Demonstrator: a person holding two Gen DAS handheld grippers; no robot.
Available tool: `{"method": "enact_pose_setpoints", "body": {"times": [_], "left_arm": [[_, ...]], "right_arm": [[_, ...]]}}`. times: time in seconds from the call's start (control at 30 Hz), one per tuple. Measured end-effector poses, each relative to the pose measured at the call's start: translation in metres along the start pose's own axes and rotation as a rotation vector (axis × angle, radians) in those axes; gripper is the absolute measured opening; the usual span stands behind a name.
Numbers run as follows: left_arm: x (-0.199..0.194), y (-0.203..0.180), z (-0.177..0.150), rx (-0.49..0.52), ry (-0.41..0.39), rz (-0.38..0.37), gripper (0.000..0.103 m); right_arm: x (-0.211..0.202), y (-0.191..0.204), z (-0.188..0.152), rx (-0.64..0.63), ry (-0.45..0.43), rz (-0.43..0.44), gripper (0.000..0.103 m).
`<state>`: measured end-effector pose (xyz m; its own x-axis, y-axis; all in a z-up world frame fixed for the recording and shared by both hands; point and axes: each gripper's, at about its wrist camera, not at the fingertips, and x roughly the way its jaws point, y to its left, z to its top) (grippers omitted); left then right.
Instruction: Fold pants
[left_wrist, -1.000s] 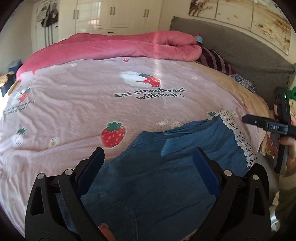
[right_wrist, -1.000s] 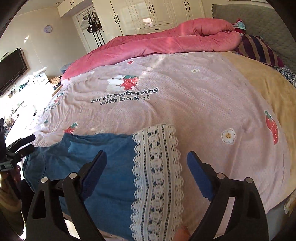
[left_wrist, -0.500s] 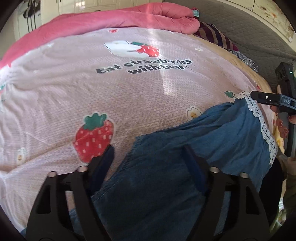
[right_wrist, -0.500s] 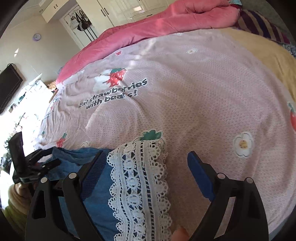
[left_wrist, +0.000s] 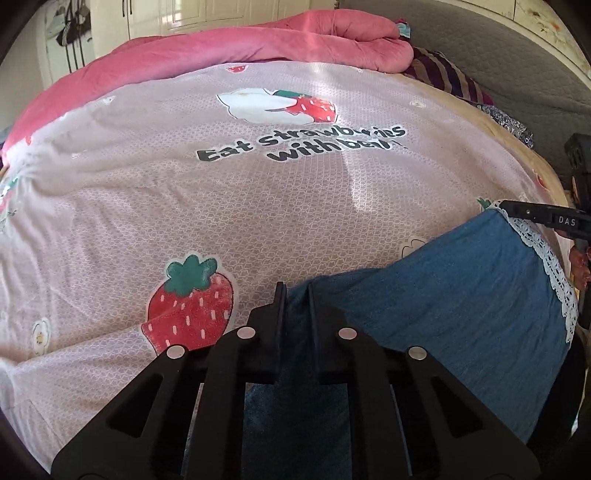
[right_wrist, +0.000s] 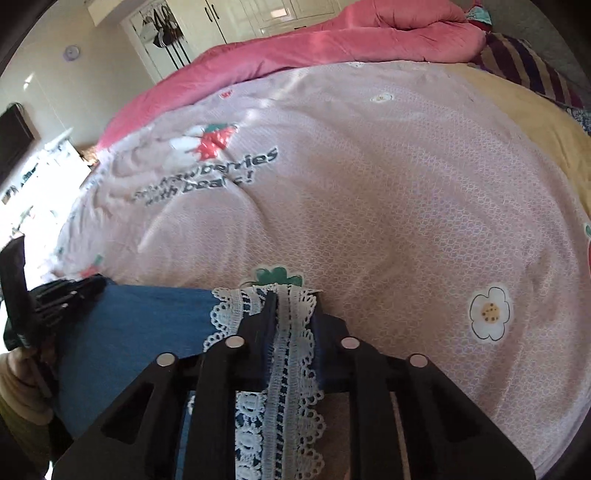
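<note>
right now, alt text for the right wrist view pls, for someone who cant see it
The right gripper is shut on the white lace hem of blue denim pants lying on a pink strawberry-print bedspread. The left gripper holds the pants' far end at left; a rolled pink quilt lies behind.

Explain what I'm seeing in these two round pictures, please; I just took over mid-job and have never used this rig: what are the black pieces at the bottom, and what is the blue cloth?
Each picture comes from a fisheye camera on a hand-held tool, looking forward along its two black fingers; no robot arm is involved. In the left wrist view, the left gripper is shut on the blue denim pants. In the right wrist view, the right gripper is shut on their white lace hem. Each tool also shows at the edge of the other's picture. The pants lie at the near edge of a bed with a pink strawberry-print cover; a rolled pink quilt lies at the far side.
</note>
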<state>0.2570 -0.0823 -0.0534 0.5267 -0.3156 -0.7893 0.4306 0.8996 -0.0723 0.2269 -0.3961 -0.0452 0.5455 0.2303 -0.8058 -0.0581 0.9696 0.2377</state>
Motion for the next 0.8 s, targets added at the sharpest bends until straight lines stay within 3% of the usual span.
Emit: {"method": "enact_pose_setpoints", "body": {"times": [0.07, 0.13, 0.17, 0.2, 0.23, 0.27, 0.33, 0.53, 0.7, 0.8], "left_arm": [[-0.004, 0.006, 0.001, -0.022, -0.018, -0.003, 0.016], [-0.014, 0.011, 0.001, -0.043, -0.042, -0.008, 0.028], [-0.022, 0.012, 0.002, -0.047, -0.067, -0.008, 0.032], [-0.033, 0.014, 0.001, -0.055, -0.097, 0.0, 0.039], [-0.043, 0.017, -0.001, -0.066, -0.118, 0.008, 0.044], [-0.052, 0.018, -0.003, -0.077, -0.134, 0.008, 0.047], [-0.077, 0.022, -0.014, -0.106, -0.178, 0.01, 0.062], [-0.135, 0.019, -0.068, -0.128, -0.232, 0.077, 0.073], [-0.154, 0.016, -0.112, -0.095, -0.204, 0.21, 0.074], [-0.152, 0.02, -0.132, -0.108, -0.152, 0.218, 0.074]], "right_arm": [[-0.007, -0.002, -0.001, 0.018, -0.016, -0.014, 0.035], [-0.025, -0.001, -0.005, 0.02, -0.056, -0.003, 0.037], [-0.038, 0.0, -0.008, 0.012, -0.089, -0.017, 0.043], [-0.047, 0.001, -0.012, 0.004, -0.112, -0.023, 0.055], [-0.057, 0.003, -0.017, -0.003, -0.132, -0.022, 0.059], [-0.069, 0.005, -0.024, -0.011, -0.148, -0.011, 0.06], [-0.084, 0.012, -0.037, -0.025, -0.159, 0.014, 0.061], [-0.107, 0.041, -0.082, -0.112, -0.145, 0.056, 0.064], [-0.106, 0.074, -0.107, -0.182, -0.093, 0.109, 0.066], [-0.098, 0.088, -0.114, -0.2, -0.054, 0.12, 0.066]]}}
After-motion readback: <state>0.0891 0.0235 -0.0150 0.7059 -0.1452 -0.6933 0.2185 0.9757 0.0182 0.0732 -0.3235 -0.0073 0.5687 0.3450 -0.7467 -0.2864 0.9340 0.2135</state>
